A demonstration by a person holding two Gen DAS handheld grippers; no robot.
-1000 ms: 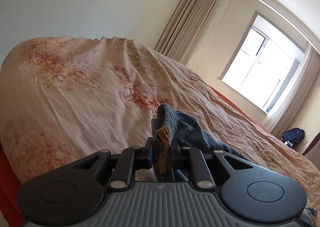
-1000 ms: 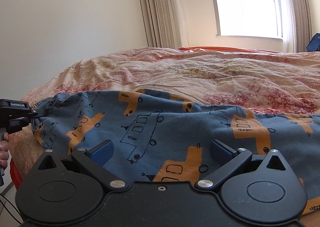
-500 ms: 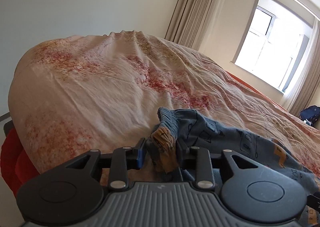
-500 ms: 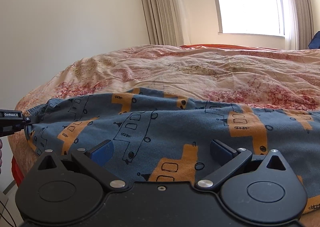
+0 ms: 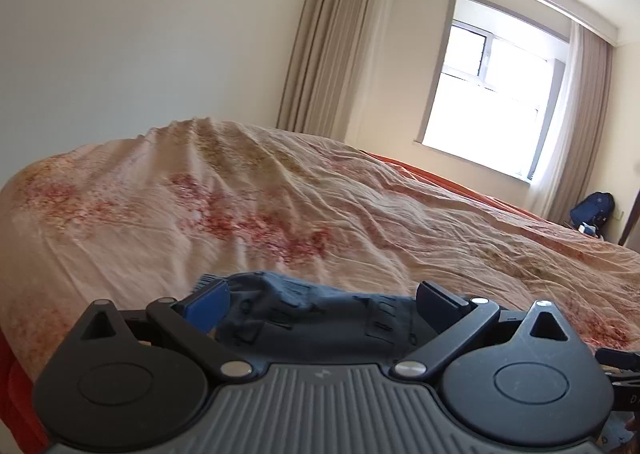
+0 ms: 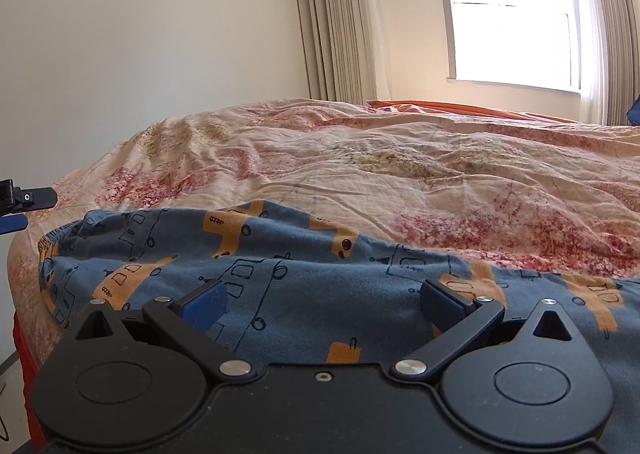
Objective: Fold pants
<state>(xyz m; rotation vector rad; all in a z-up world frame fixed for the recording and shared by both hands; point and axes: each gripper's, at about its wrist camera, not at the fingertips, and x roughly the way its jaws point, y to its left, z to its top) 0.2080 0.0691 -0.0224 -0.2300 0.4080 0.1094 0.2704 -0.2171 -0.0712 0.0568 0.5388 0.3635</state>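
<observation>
The blue pants [image 6: 280, 270] with orange vehicle prints lie spread across the near edge of the bed. My right gripper [image 6: 322, 300] is open and hovers just above the cloth, holding nothing. My left gripper [image 5: 320, 300] is open too, with the bunched waistband end of the pants [image 5: 304, 314] lying loose between its fingers. The left gripper's fingers [image 6: 36, 199] show at the left edge of the right wrist view, apart from the waistband [image 6: 60, 234].
The bed [image 5: 280, 213] has a wrinkled peach cover with red flower print and an orange sheet under it. A window [image 6: 512, 13] with beige curtains is at the back. A dark blue bag [image 5: 594, 209] sits on the floor far right.
My left gripper has opened and let go of the waistband, which has dropped onto the bed. The right gripper has stayed open over the pants.
</observation>
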